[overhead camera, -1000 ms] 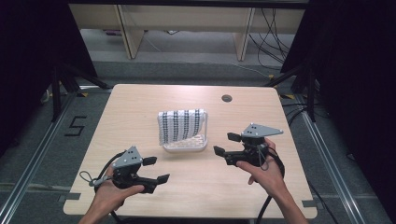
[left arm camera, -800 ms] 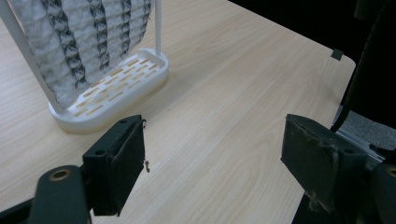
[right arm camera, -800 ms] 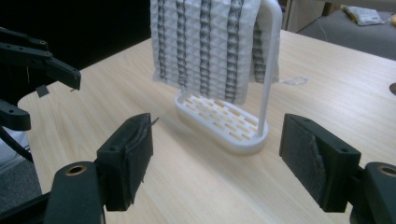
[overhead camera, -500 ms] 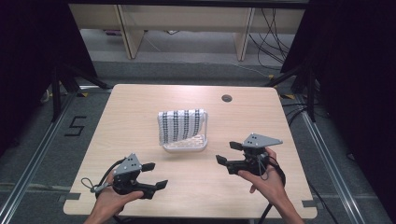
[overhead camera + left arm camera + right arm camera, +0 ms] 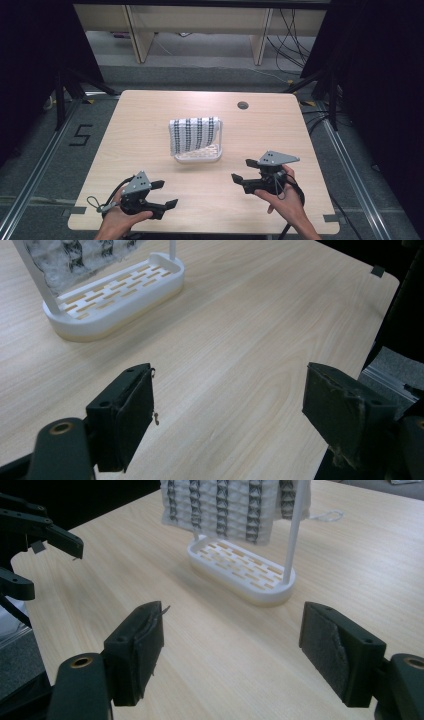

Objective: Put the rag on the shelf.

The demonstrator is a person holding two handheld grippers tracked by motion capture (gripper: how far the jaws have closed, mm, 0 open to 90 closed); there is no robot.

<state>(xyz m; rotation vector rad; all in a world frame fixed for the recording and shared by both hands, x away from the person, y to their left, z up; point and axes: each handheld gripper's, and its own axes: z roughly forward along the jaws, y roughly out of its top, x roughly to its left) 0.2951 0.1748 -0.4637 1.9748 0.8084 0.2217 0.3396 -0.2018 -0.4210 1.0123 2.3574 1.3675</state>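
Both tongs (image 5: 162,194) (image 5: 245,170) pulled nearer the person, jaws apart, one towel rack (image 5: 200,156).

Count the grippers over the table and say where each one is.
2. The left gripper is at the table's near-left edge; the right gripper is near-right, in front of the white rack. Both are open.

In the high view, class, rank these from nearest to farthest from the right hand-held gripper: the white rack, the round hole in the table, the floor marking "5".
1. White rack, just left and ahead of the right hand-held gripper.
2. Round hole, far table edge.
3. Floor marking "5", off the table's left side.
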